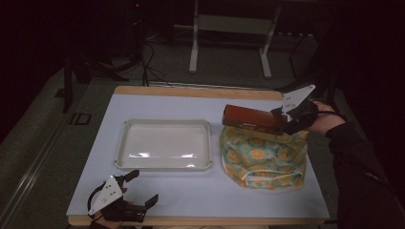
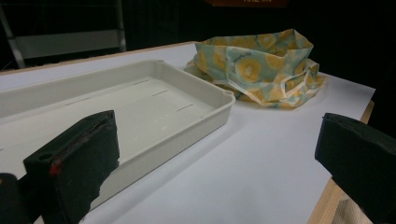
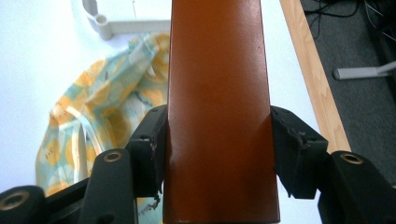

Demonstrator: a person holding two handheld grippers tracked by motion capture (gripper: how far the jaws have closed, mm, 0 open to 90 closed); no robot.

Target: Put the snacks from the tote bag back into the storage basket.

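Brown box (image 1: 252, 119): one unit, long and rectangular, clamped at one end between both jaws of the right gripper (image 1: 289, 120) and held level in the air directly above the fabric bag (image 1: 263, 157).

Near zone: one left gripper (image 1: 138, 187) sits at the front edge of the table (image 1: 200, 195), jaws spread wide with nothing between them. Open white surface lies ahead of it.

Middle zone: one white tray (image 1: 165, 144), with nothing in it, lies left of centre; one yellow-patterned fabric bag lies to its right, apart from it by a narrow strip of bare surface.

Far zone: bare table surface runs behind the tray up to the wooden rear edge.

Right gripper view: both pads (image 3: 152, 149) press the box's long sides. Left gripper view: slot marks on the tray floor (image 2: 154, 100) and the bag's crumpled open top (image 2: 261, 67).
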